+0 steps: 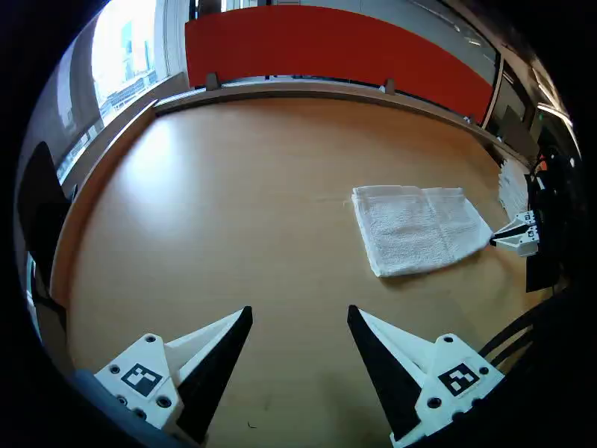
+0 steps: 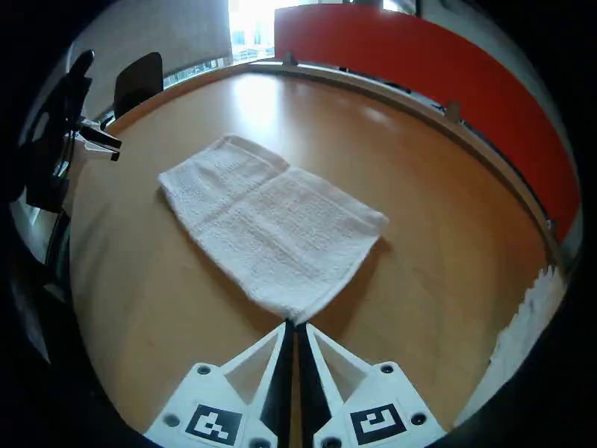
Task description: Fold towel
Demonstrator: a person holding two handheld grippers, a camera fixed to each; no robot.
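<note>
A white towel (image 1: 418, 228) lies folded flat on the wooden table (image 1: 246, 209), to the right of the middle in the left gripper view. My left gripper (image 1: 298, 317) is open, well short of the towel, with bare tabletop between its fingers. In the right gripper view the towel (image 2: 269, 220) spreads just ahead of my right gripper (image 2: 293, 328). Its fingers are shut together and their tips meet the towel's near corner; I see no cloth between them. The right gripper (image 1: 498, 239) also appears at the towel's right edge. The left gripper (image 2: 101, 142) appears far off at the left.
A red partition (image 1: 336, 45) runs along the table's raised back rim (image 1: 313, 88). More white cloth (image 2: 522, 328) lies at the table's right side. A dark chair (image 2: 138, 82) stands beyond the far edge, by the windows. A person's dark sleeve (image 1: 548, 224) is behind the right gripper.
</note>
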